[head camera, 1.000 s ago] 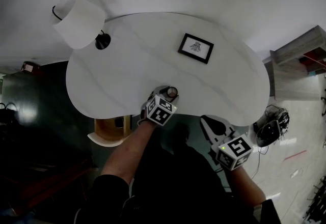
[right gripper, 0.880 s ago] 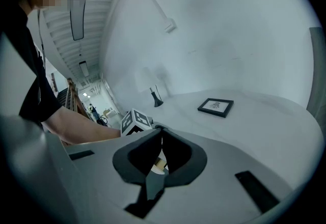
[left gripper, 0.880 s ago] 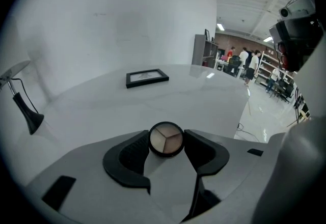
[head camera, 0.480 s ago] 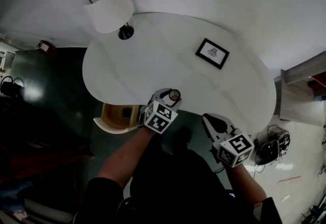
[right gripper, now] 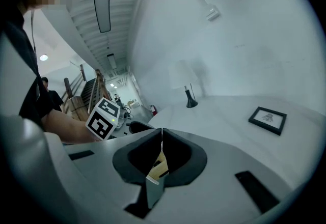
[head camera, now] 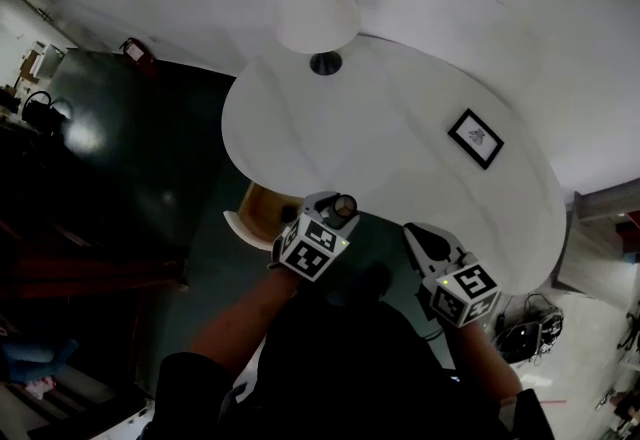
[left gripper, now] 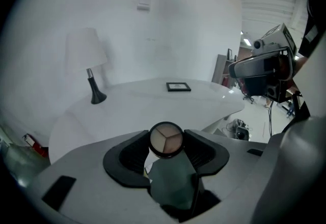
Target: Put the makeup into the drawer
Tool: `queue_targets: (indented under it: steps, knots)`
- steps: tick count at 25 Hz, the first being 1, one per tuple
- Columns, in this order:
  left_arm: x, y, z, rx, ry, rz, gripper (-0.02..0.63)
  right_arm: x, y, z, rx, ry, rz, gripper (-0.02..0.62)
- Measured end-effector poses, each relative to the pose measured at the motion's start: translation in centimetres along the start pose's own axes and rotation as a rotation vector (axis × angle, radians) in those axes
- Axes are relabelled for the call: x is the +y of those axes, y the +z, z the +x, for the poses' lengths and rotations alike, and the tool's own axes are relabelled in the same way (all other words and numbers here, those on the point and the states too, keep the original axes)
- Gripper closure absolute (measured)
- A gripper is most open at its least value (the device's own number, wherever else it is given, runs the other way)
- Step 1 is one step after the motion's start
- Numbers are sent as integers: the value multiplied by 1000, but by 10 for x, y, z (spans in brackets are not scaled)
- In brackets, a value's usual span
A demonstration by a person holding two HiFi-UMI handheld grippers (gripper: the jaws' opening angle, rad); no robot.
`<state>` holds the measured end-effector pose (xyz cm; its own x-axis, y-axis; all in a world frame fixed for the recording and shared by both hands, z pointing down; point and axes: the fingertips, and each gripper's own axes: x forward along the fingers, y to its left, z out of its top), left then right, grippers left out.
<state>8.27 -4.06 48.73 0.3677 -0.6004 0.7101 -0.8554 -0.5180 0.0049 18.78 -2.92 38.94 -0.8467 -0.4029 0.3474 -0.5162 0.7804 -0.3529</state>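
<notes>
Makeup compact (left gripper: 165, 140): black rim, three pans in beige and tan shades. Bench (head camera: 400, 158): white, faint grey veining. Lamp (head camera: 315, 13): white shade, black base. Picture frame (head camera: 475, 138): black, white mat. Drawer (head camera: 265, 209): tan inside. Cubes on left gripper (head camera: 340, 207) and right gripper (head camera: 415, 232): black-and-white square markers.

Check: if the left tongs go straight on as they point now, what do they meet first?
Likely the white tabletop, short of the picture frame. The left tongs clamp a round makeup compact that leads, so it would touch first. Depth is unclear.
</notes>
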Motion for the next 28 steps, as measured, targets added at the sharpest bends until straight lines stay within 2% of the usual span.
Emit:
queue_targets:
  steps: [8,16,22,28]
  knots:
    - [80,-60,-76,4,82,-79,380,70,4,82,56,67,-44,578]
    - [142,-113,-123,7,111,-93,380,139,10,153,65,98,-67,578]
    - [162,-149,-143,16,94,-87,380,182,4,182,81,98,-82,578]
    - [168,-182,-134,43,79,-98,380,196,-15,198,105,105,-76,578]
